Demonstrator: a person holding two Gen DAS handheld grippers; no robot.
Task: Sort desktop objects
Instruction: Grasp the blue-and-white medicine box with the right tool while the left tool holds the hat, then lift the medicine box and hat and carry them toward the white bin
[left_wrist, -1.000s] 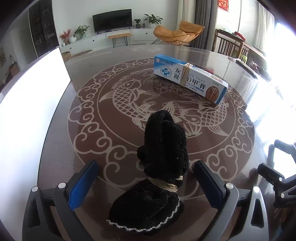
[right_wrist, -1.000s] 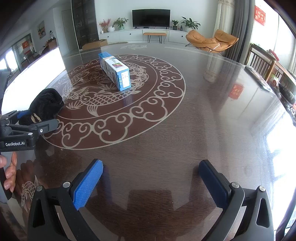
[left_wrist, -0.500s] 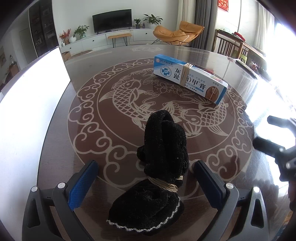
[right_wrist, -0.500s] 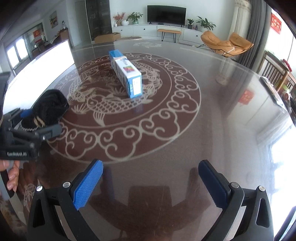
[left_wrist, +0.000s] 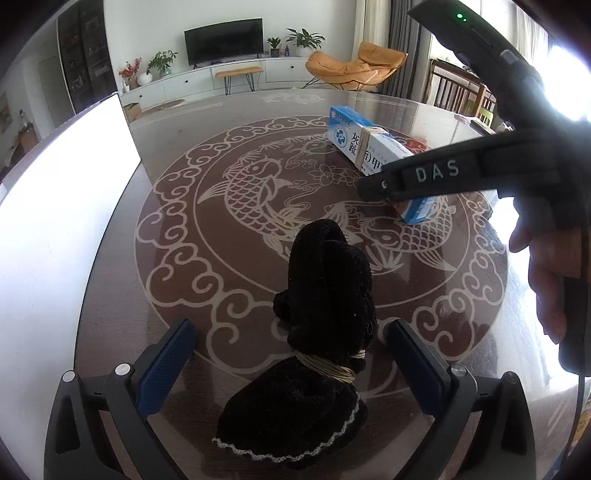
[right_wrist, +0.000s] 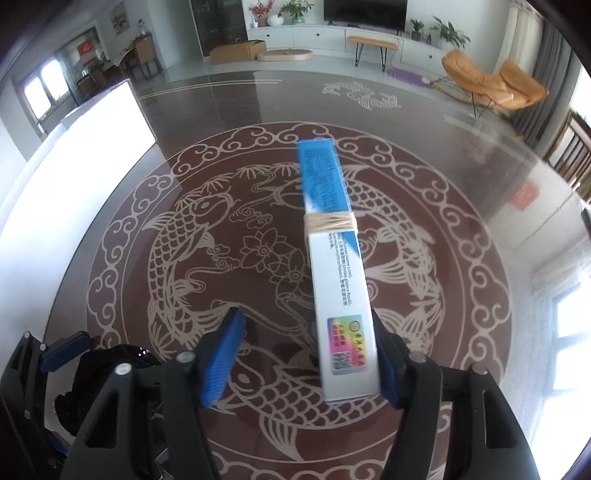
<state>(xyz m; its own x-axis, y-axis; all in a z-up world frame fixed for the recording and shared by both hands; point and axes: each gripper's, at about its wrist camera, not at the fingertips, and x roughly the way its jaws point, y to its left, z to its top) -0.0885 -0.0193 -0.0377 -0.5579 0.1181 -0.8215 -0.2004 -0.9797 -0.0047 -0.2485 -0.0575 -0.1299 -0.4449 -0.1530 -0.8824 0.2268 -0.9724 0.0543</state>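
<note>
A long blue and white box, bound with a rubber band, lies on the patterned round table. My right gripper stands over the box's near end with its jaws closing. The right pad sits against the box's side, while a gap remains between the box and the left pad. A black cloth bundle, tied with a band, lies between the fingers of my open left gripper, and neither pad presses on it. In the left wrist view the box is partly hidden by the right tool's black casing.
A bright white panel runs along the table's left side. A person's hand holds the right tool at the right of the left wrist view. Chairs and living-room furniture stand beyond the table's far edge.
My right gripper swept across the table to the box, and its jaws narrowed around the box's near end. The left gripper and the black bundle stayed put.
</note>
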